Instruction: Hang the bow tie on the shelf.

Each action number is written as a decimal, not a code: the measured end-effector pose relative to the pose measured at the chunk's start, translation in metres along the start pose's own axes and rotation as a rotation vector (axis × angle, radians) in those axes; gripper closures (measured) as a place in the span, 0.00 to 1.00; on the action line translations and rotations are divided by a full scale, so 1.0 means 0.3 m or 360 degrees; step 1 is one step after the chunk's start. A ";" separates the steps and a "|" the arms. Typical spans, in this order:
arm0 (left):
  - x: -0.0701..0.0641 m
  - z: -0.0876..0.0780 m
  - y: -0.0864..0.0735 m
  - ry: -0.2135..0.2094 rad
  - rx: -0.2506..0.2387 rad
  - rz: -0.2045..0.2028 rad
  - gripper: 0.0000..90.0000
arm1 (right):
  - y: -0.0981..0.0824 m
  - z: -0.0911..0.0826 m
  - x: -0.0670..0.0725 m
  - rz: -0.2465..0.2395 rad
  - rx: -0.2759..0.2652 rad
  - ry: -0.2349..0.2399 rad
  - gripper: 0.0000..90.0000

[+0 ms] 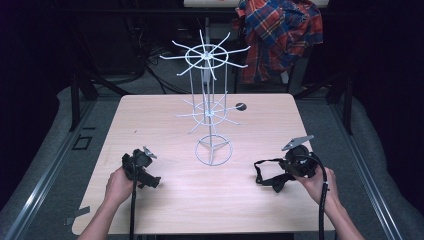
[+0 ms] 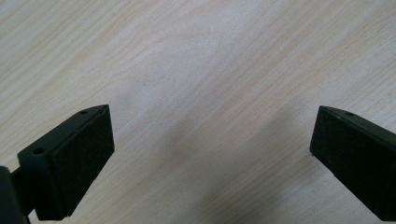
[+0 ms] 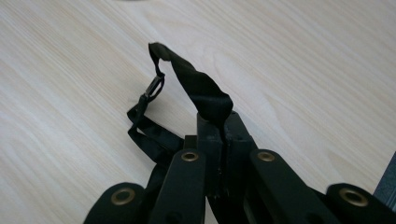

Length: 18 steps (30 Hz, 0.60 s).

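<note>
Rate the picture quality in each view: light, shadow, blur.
High view: table well lit, surroundings nearly black, white wire rack sharp. Left gripper view: wood grain crisp, soft shadow between the open left tool jaws. Right gripper view: black strap sharp in the right tool, near linkage slightly soft.

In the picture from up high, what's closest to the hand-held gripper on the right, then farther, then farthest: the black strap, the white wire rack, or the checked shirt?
1. Black strap: clamped in the right hand-held gripper.
2. White wire rack: mid-table, toward the left.
3. Checked shirt: hanging behind the table's far edge.
</note>
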<state>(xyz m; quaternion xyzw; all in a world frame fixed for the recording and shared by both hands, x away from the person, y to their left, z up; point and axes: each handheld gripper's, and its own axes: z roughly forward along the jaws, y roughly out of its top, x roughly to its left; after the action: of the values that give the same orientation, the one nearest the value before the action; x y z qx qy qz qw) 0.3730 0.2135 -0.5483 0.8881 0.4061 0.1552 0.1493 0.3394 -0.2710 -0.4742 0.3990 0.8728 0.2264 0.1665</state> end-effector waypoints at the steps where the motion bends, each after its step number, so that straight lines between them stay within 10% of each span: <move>1: 0.001 -0.001 0.000 0.0000 0.0002 0.0002 0.00 | 0.004 -0.004 0.005 0.0003 -0.0025 0.0001 0.98; 18: 0.005 0.001 -0.002 -0.0004 0.0003 -0.0002 0.00 | 0.044 -0.069 0.032 -0.0042 -0.0116 -0.0003 0.98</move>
<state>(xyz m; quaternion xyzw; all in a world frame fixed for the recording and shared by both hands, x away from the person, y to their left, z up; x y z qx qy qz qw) 0.3735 0.2150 -0.5486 0.8881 0.4066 0.1536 0.1492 0.3317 -0.2613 -0.4508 0.3813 0.8690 0.2555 0.1847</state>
